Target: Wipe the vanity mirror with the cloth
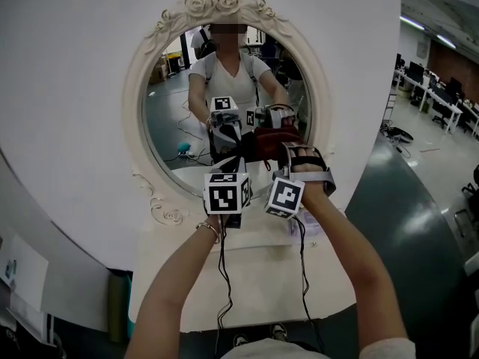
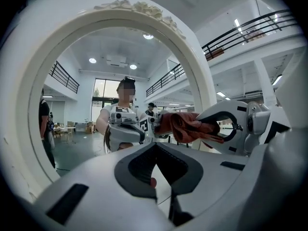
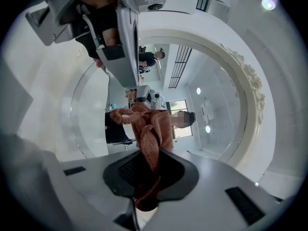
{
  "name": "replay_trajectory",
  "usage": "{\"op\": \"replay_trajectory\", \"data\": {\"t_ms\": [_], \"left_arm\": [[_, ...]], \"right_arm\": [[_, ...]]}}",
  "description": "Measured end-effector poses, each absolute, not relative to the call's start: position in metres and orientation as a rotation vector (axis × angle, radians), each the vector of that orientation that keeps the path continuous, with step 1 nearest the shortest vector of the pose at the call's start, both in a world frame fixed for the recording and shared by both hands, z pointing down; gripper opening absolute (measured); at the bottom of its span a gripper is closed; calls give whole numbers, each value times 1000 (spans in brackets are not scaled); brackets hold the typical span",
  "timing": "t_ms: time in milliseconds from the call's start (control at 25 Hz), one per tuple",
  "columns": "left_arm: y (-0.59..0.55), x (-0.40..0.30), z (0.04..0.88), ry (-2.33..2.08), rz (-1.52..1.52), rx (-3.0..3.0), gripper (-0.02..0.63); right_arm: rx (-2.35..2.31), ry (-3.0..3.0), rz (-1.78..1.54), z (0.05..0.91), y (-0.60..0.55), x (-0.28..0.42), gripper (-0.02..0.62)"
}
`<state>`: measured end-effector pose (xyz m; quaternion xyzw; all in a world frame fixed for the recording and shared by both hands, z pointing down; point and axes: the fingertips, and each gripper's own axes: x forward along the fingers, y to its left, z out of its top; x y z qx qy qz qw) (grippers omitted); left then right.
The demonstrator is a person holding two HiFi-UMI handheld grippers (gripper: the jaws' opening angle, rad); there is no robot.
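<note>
In front of the vanity mirror [image 1: 168, 118], low on its glass, my right gripper [image 3: 147, 174] is clamped on the reddish cloth [image 3: 150, 129]. My left gripper [image 2: 155, 174] waits beside it, jaws together and empty. I judge the wiping barely begun, with most of the mirror left.

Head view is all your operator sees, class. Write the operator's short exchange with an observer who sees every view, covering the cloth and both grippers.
Operator: Is the cloth actually clamped, or just draped over the right gripper?
Observer: Clamped. In the right gripper view, the right gripper has its jaws shut on the cloth, which bunches out past the tips.
Operator: And the left gripper?
Observer: In its own view, the left gripper has its jaws together, with no cloth between them.
</note>
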<state>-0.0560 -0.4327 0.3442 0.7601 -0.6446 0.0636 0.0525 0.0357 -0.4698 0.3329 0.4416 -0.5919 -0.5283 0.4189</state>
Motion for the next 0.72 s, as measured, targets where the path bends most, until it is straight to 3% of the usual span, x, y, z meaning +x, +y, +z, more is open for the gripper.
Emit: {"op": "replay_trajectory", "data": {"t_ms": [720], "left_arm": [[-420, -65, 450, -1884, 310, 2170, 11]], "right_arm": [[956, -1578, -1209, 437, -460, 15, 58]]}}
